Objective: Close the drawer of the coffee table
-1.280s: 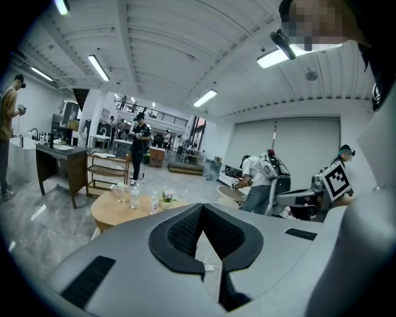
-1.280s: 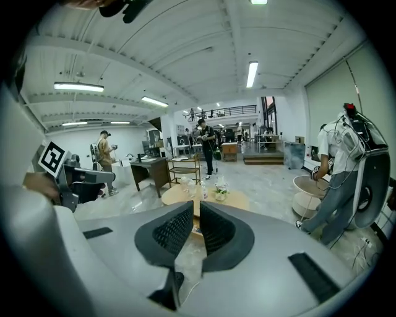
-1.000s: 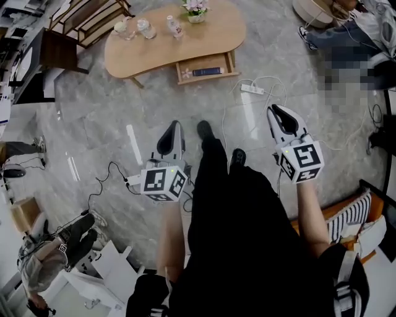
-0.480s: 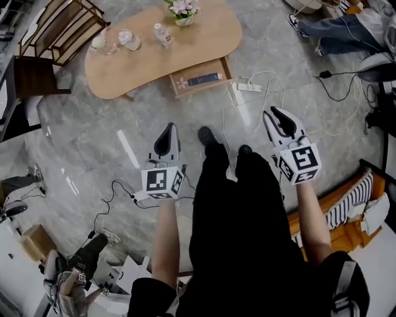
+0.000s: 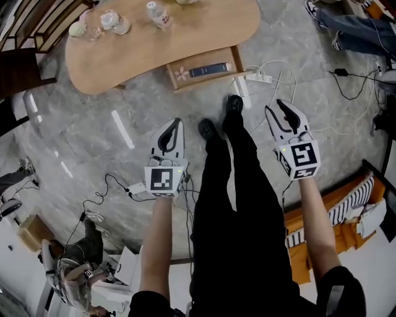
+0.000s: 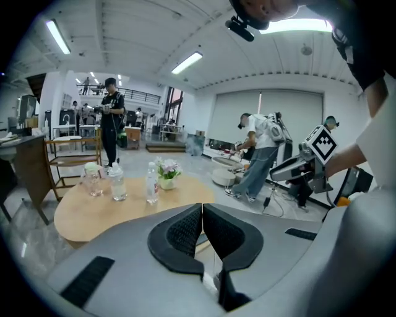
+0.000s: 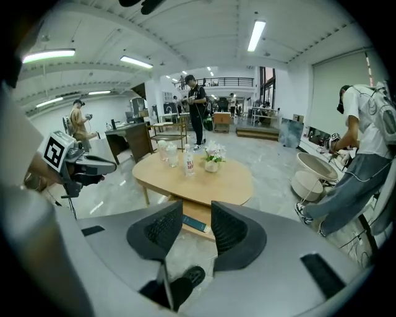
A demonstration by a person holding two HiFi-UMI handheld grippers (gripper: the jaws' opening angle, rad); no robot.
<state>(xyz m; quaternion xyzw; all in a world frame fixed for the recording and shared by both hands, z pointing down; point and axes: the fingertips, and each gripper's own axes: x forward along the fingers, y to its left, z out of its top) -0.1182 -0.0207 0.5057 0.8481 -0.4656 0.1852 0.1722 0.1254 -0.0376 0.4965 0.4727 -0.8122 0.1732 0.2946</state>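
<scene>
Your left tongs [image 5: 177, 122] are pressed fully together with nothing between them. They hang over the grey marble floor [image 5: 93, 124], to the left of your black-trousered legs [image 5: 229, 186]. Your right tongs [image 5: 278, 106] are opening, with their dark ribbed pads apart and nothing between them. They hang over the floor on the other side of your legs, near a white power strip [image 5: 260, 78] and its looped white cable. Both tongs point toward the light wooden, bean-shaped bench [image 5: 154, 49] and are well apart from it.

The shallow wooden drawer [image 5: 210, 81] stands open, sticking out from the bench's near edge toward its right end, just ahead of your forward shoe. Inside it lie a flat dark rectangular box [image 5: 207, 70] and, at its left end, a small pink item [image 5: 181, 73]. Along the bench's far edge, toward its left end, stand a clear plastic bottle with a red label [image 5: 158, 13] and clear glass vessels [image 5: 114, 21].
</scene>
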